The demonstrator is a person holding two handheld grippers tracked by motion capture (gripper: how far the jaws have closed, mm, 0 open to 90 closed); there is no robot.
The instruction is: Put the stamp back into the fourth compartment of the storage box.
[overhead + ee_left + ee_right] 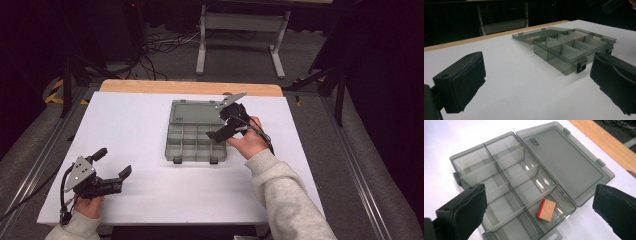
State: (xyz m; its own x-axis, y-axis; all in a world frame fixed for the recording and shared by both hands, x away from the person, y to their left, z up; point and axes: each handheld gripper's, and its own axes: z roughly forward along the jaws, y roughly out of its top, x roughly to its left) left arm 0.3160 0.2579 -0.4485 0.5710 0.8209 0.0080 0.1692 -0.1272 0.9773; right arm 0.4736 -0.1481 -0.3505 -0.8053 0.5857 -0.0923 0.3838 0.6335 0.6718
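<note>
A: Where is the wooden block [546, 210]?
B: In a compartment of the open organizer box [172, 145], in the row next to the hinge, at the box's end nearest the right gripper [223, 131]. Its one visible edge is red.
A: And the box?
B: Mid-table [130, 125], lid [564, 160] flat toward the far edge.
A: The tongs?
B: The right gripper is above the box, jaws wide, nothing between them. The left gripper [114, 164], near the front left corner, is open and empty too.
</note>
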